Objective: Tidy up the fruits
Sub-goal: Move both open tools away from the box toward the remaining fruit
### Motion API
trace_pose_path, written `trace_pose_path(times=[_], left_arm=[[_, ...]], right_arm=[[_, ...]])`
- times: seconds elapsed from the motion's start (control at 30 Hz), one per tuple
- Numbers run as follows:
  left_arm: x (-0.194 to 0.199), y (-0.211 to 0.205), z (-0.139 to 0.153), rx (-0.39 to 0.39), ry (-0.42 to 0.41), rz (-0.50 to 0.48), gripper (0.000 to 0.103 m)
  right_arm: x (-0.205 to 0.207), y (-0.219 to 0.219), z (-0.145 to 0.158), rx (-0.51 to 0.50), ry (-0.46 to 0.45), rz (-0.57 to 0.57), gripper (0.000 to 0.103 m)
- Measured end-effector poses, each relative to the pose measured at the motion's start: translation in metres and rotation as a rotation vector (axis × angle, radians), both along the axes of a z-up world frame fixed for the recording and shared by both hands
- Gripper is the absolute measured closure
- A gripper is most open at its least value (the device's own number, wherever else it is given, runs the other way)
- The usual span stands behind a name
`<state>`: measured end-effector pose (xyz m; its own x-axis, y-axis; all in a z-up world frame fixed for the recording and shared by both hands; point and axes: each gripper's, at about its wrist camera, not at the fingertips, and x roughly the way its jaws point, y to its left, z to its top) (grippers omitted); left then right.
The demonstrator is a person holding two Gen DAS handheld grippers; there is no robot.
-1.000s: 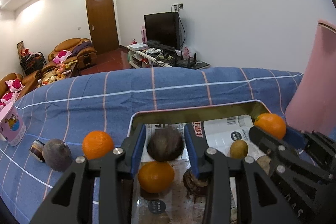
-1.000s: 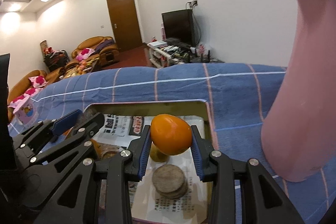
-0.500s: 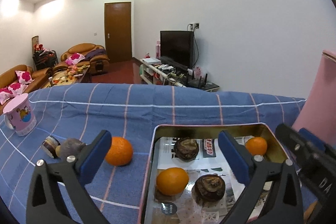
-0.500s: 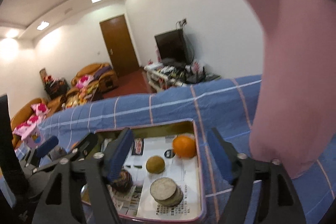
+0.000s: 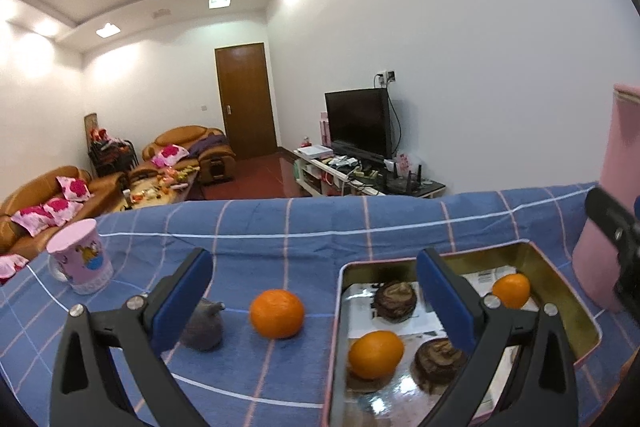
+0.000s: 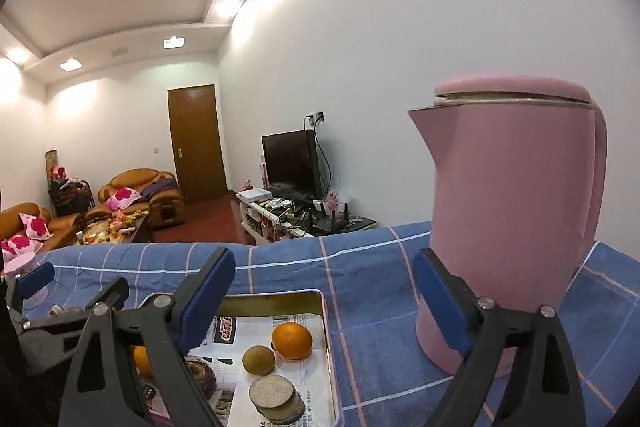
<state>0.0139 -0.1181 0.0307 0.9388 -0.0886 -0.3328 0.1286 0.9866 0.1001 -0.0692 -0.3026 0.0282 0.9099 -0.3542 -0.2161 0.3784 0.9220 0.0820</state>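
A metal tray (image 5: 335,327) lined with newspaper sits on the blue checked cloth. It holds two oranges (image 5: 375,354) (image 5: 511,290) and two dark round fruits (image 5: 394,301) (image 5: 438,359). Left of the tray on the cloth lie another orange (image 5: 277,313) and a grey-brown fruit (image 5: 204,325). My left gripper (image 5: 314,259) hangs open and empty above them. The right wrist view shows the tray's right end (image 6: 326,327) with an orange (image 6: 292,340), a brown-green fruit (image 6: 259,359) and flat round slices (image 6: 276,397). Above it my right gripper (image 6: 322,257) holds nothing, its jaws opening.
A tall pink kettle (image 6: 508,207) stands on the cloth just right of the tray, close to the right gripper's right finger. A pink cup (image 5: 80,261) stands at the far left of the cloth. Beyond the table's far edge are sofas and a television.
Both grippers have opened and drawn back and up. The left let go of a dark round fruit and the right let go of an orange; both fruits now rest in the tray.
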Motion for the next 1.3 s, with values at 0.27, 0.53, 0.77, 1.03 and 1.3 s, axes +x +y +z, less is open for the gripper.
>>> trace_pose_path(times=[0.27, 0.53, 0.77, 1.03, 1.3], left_arm=[[-0.009, 0.012, -0.001, -0.017, -0.014, 0.017, 0.000], [-0.012, 0.027, -0.004, -0.058, 0.020, 0.020, 0.000], [-0.020, 0.037, -0.006, -0.072, 0.024, 0.015, 0.000], [-0.027, 0.051, -0.005, -0.073, 0.026, 0.007, 0.000], [-0.025, 0.071, -0.006, -0.064, 0.042, 0.014, 0.000]], right_arm=[[-0.004, 0.002, -0.003, 0.020, 0.033, -0.012, 0.011], [-0.005, 0.015, -0.006, 0.017, 0.077, -0.002, 0.011], [-0.012, 0.027, -0.006, -0.003, 0.082, -0.017, 0.011], [-0.018, 0.041, -0.007, 0.015, 0.086, -0.036, 0.011], [-0.021, 0.059, -0.009, 0.061, 0.076, -0.040, 0.011]])
